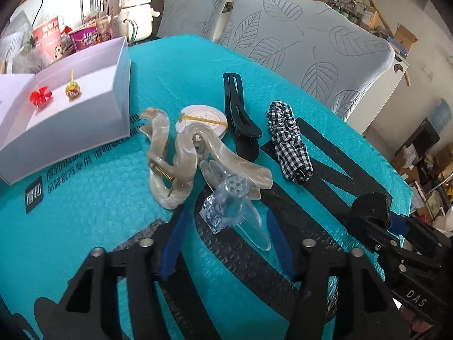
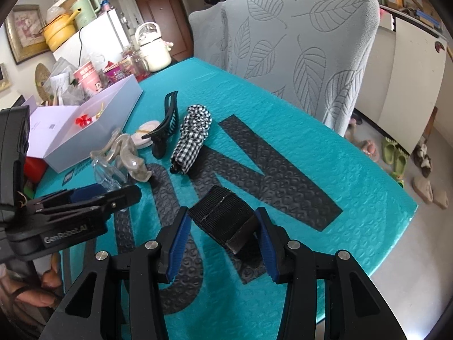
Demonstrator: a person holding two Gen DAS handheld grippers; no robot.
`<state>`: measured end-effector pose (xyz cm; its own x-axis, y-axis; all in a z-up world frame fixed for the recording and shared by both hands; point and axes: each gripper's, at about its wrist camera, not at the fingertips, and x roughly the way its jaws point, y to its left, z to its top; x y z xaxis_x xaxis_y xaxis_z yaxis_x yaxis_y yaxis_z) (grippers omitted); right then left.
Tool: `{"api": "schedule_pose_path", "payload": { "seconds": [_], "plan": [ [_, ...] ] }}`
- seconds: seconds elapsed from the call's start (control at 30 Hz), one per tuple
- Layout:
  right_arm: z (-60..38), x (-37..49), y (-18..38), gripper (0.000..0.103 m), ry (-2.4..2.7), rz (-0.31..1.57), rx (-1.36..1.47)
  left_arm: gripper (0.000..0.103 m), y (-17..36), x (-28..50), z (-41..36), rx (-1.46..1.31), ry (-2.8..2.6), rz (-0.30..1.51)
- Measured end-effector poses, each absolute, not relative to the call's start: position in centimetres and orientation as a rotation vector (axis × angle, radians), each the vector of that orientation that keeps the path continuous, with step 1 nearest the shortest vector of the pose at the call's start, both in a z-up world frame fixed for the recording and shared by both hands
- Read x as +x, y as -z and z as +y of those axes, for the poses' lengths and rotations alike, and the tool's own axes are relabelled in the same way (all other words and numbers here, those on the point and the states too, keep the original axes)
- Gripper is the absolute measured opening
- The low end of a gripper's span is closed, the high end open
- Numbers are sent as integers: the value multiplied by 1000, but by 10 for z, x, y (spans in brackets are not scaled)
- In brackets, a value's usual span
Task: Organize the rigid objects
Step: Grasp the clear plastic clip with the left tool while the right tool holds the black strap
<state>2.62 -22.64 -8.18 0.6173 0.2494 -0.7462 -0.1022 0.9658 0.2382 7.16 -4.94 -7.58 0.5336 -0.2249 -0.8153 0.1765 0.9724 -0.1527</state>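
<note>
The left claw (image 1: 226,240) is clamping on a clear hair clip (image 1: 232,212), held above the counter (image 1: 85,226) near the marbled claw clip (image 1: 175,155). The right claw (image 2: 222,243) is clamping on a black elastic band (image 2: 223,221). The white box (image 1: 70,107) is sitting at the counter's far left edge.

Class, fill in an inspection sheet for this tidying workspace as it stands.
Surface: teal bubble-wrap mat with black lettering.
Job's things: open white cardboard box holding a small red claw clip; beige marbled claw clip, black plastic hair clip and clear plastic clip on the mat.
Clutter: black-and-white gingham scrunchie; printed paper cups.
Grippers: left gripper straddles the clear clip, contact unclear; right gripper grips a black ribbed block.
Cables: thin black cable behind the box.
Surroundings: grey leaf-patterned chair cover.
</note>
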Motion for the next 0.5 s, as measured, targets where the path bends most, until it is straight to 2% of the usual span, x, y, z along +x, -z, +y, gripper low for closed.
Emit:
{"api": "schedule_pose_path", "payload": {
  "seconds": [0.13, 0.5],
  "plan": [
    [-229, 28, 84, 46, -210, 887, 188, 27, 76, 72, -46, -56, 225, 967],
    [-224, 27, 80, 46, -232, 879, 183, 27, 71, 58, -31, -36, 247, 961]
  ]
}}
